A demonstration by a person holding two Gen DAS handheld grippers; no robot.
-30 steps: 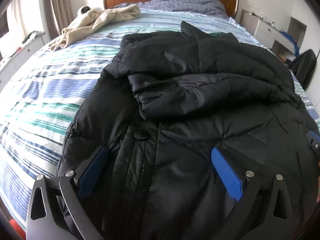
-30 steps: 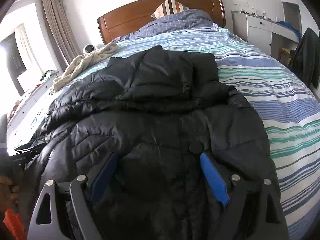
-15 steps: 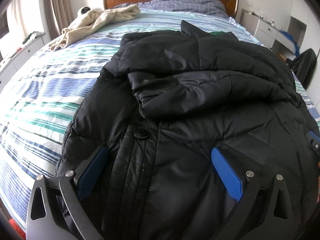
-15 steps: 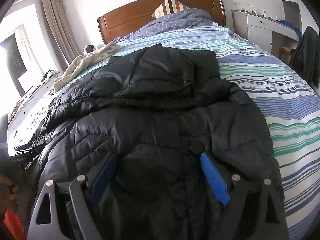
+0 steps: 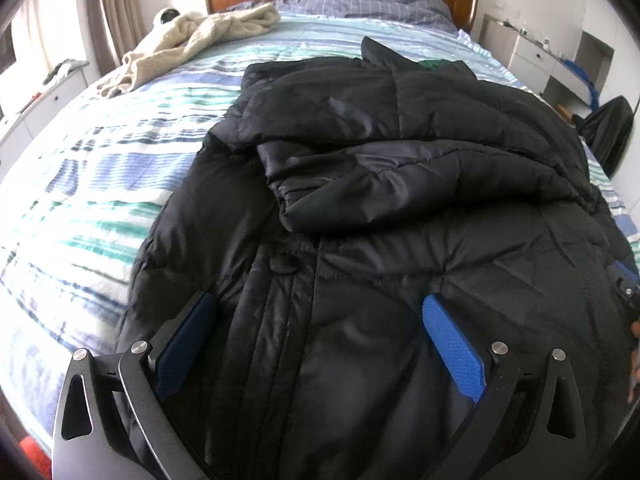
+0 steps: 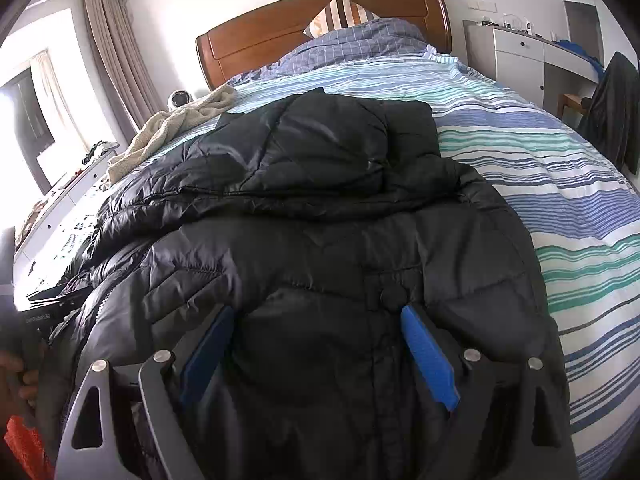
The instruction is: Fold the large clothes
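Nearest the cameras, the left gripper (image 5: 316, 344) and the right gripper (image 6: 316, 344) each stood with jaws spread wide over the near hem of the black puffer jacket (image 5: 400, 220), the blue pads (image 5: 454, 346) set down against the padding with a broad bulge of fabric between them; neither looked clenched on a fold, so both read as released, resting on or just over the cloth, though real contact could not be told for sure. The jacket lay across the striped bed cover (image 6: 560, 184), its lower half flat toward the grippers, with a snap button (image 6: 394, 296) just ahead of the right gripper. Further up, the sleeves (image 5: 400, 192) appeared already brought across the chest, and the hood (image 6: 320, 144) lay flat at the far end. By that, the sleeve folds seemed done, while folding the body hem to collar seemed still left. At the left edge of the right view, small pale lettering on the other tool's dark housing was too blurred to read; no brand showed on the jacket. Beyond lay a cream blanket (image 5: 192, 44), a checked pillow (image 6: 360, 44) and the wooden headboard (image 6: 320, 24).
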